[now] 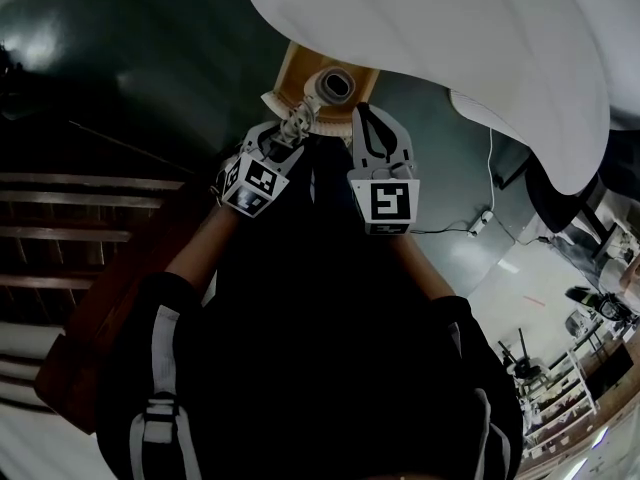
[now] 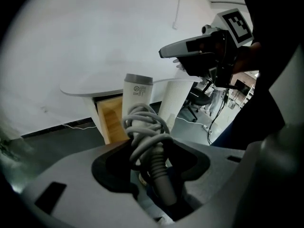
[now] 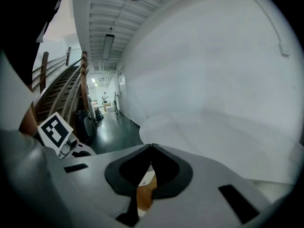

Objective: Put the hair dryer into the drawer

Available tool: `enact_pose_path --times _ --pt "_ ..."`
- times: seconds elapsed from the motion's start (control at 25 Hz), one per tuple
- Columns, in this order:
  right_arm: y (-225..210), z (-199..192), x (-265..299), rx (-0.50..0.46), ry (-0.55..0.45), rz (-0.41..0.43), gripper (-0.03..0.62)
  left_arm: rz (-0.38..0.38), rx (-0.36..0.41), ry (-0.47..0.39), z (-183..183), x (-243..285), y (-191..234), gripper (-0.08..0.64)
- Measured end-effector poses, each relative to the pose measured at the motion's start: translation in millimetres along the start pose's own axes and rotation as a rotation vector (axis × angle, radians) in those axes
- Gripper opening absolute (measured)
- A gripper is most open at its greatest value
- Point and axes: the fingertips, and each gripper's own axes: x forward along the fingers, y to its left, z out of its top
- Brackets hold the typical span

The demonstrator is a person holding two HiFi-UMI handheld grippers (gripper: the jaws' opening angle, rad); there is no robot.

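The white hair dryer [image 2: 137,96], grey cord coiled round its handle, hangs over the open light-wood drawer [image 2: 113,118] under the white table [image 1: 450,28] — handle clamped in the left gripper [image 2: 153,161] — with the right gripper [image 3: 151,147] just beside, jaws together on nothing.

White for the hair dryer [image 2: 137,95], with a silver-grey ring at the end and a grey cord [image 2: 145,127] wound on the handle. Light honey wood for the drawer [image 2: 113,120]. Pale grey for the left gripper [image 2: 152,145] and the right gripper [image 3: 151,147], black for the pads [image 3: 123,170], black-and-white square markers on the cubes [image 1: 385,203]. White for the table [image 1: 450,38]; dark, glossy grey-green for the floor [image 1: 120,58].
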Motion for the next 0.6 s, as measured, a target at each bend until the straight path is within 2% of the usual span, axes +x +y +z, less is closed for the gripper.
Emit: enact_pose_path --times 0.28,0.6 --pt "-7.6 -14.7 0.7 0.024 0.001 -0.020 0.025 -0.044 -0.006 0.114 -8.1 20.7 11.3 0.229" --pt "-5.2 -29.3 3.5 0.057 0.082 -0.021 0.025 -0.081 -0.034 0.247 -7.9 41.1 20.3 0.227"
